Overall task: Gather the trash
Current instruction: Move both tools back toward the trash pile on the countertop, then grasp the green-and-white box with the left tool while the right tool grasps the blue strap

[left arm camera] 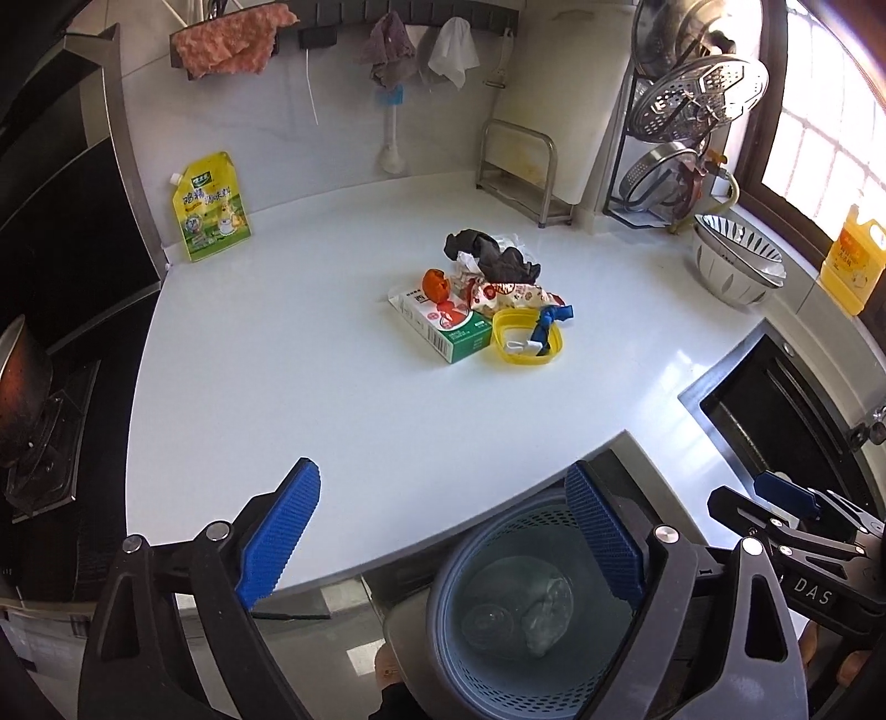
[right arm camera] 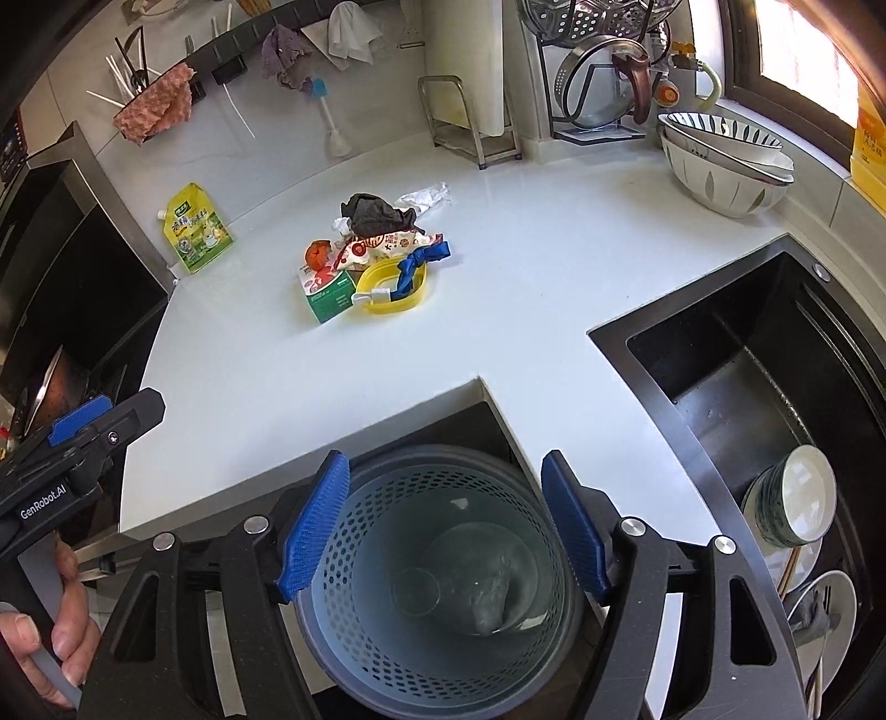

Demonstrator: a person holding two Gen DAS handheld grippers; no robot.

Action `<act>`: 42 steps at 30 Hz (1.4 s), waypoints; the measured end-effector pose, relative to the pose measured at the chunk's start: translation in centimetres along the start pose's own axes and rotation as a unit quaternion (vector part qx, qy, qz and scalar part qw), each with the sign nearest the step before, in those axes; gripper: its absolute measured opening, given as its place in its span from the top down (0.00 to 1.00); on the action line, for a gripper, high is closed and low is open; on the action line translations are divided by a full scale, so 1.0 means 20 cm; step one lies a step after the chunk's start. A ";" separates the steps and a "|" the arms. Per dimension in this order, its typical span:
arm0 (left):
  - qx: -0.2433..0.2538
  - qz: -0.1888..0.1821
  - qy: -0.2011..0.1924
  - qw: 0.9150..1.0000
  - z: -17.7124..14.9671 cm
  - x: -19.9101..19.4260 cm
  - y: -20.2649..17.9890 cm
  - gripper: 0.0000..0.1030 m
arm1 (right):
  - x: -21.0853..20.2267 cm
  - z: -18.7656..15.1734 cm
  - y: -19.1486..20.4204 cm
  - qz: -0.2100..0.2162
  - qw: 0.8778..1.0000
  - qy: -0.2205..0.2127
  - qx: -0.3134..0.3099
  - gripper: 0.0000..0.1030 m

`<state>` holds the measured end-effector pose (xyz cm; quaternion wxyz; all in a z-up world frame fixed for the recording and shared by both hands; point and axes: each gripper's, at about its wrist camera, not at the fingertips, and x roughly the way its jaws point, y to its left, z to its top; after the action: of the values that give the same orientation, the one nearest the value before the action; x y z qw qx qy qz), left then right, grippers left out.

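Jaws stand apart on both the left gripper and right gripper, holding nothing, above a perforated blue bin. Trash pile sits mid-surface, well apart from both.

White, glossy tabletop. Green-and-white carton printed with red. Yellow lid; blue twisted scrap across it. Orange ball. Cream wrapper patterned in red. Dark grey-black crumpled cloth. Yellow-green pouch with printed pictures. Pale blue perforated bin inside a dark grey shell. Black left gripper and right gripper, both with ribbed blue pads. White bowls with dark leaf strokes. Pink cloth, mauve cloth, white cloth. Black sink.
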<state>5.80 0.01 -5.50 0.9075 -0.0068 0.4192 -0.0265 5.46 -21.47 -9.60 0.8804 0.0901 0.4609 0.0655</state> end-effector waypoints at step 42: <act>0.015 -0.010 0.055 0.998 0.35 0.79 0.21 0.14 | 0.72 0.38 0.09 -0.045 0.997 0.041 0.037 0.33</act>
<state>21.57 3.22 -13.22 0.8826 0.0040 0.4683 -0.0423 19.81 -17.65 -16.53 0.8589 0.0988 0.5023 0.0129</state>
